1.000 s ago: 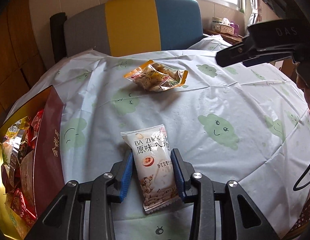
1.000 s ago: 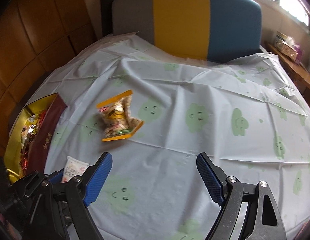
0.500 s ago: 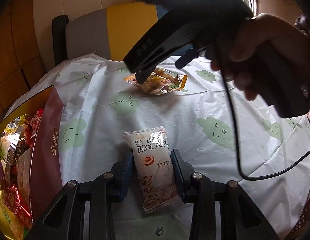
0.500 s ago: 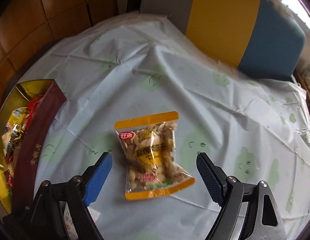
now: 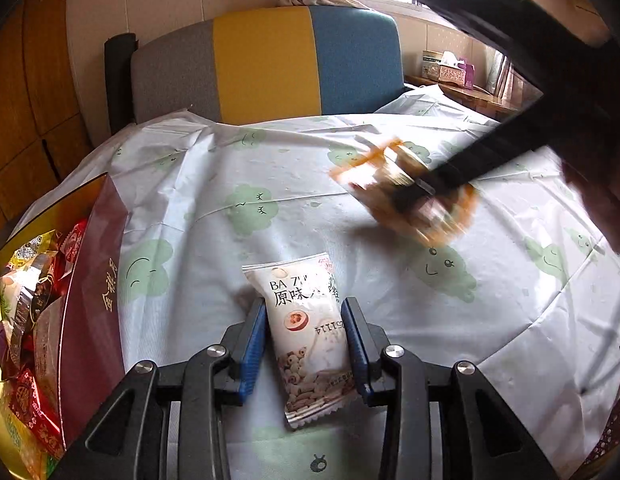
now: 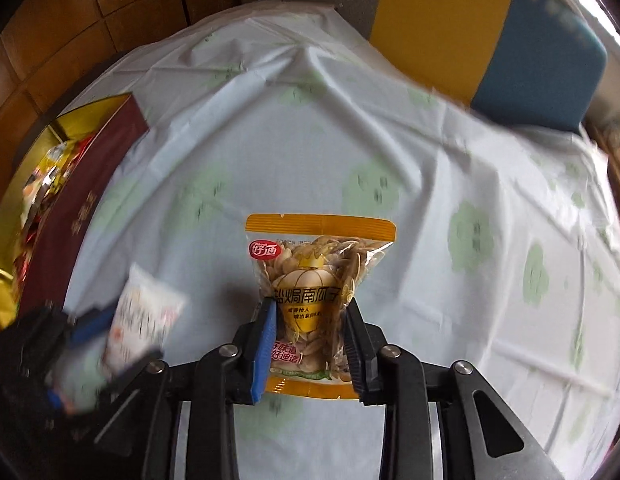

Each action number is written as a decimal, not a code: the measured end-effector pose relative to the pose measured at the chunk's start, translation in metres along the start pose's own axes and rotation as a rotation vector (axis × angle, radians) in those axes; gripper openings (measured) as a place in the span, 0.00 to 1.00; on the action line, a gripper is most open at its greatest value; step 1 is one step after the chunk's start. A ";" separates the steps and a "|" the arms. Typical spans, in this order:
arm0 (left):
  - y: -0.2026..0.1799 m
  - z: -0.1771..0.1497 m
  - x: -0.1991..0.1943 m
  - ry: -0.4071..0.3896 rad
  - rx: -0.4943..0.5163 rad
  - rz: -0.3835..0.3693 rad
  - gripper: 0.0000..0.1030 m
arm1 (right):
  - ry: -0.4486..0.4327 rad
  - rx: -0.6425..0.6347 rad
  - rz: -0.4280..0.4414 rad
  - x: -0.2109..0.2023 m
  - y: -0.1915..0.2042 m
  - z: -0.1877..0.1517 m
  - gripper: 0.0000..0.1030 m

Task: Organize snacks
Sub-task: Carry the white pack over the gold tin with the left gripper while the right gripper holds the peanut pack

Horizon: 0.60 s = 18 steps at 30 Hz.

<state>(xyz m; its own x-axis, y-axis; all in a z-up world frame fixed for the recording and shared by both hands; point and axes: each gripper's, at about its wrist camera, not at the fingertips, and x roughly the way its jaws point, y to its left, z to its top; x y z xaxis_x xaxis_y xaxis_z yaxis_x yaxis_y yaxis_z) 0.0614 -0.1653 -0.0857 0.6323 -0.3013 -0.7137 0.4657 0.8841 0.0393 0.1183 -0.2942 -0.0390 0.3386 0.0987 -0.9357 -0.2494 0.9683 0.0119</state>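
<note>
Table [image 6: 449, 168] under wrinkled cloud-print cover; red gift box [image 5: 90, 304] at left edge, already crowded with snacks.

Risks: slick packets may slide from pads in transit; full box may leave little room, so packets could spill over rim.

Right gripper [image 6: 310, 316]: jaws just closed, pinching orange seed packet [image 6: 317, 264] at lower half, top sticking forward.

Left gripper [image 5: 304, 332]: narrow, clamped on white snack packet [image 5: 306, 320], mid-body, near box.

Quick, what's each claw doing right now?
Left claw: closed on the white snack packet.
Right claw: just closed on the orange seed packet.
</note>
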 end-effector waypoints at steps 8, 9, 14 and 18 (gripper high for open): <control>-0.004 0.000 -0.002 0.001 0.011 0.015 0.37 | -0.033 0.101 0.053 0.001 -0.017 -0.022 0.33; -0.004 0.000 -0.002 0.001 0.010 0.015 0.37 | -0.036 0.103 0.053 0.000 -0.016 -0.021 0.33; -0.004 0.000 -0.002 0.003 0.006 0.015 0.37 | -0.073 0.154 0.100 -0.009 -0.023 -0.019 0.66; -0.003 0.000 -0.002 0.003 0.005 0.014 0.37 | -0.138 0.154 0.111 -0.020 -0.018 -0.016 0.91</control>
<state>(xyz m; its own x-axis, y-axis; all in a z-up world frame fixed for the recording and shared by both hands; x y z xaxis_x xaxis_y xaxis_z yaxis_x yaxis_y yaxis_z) 0.0590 -0.1680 -0.0845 0.6370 -0.2876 -0.7152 0.4597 0.8865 0.0529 0.1018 -0.3175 -0.0261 0.4403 0.2269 -0.8687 -0.1540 0.9723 0.1759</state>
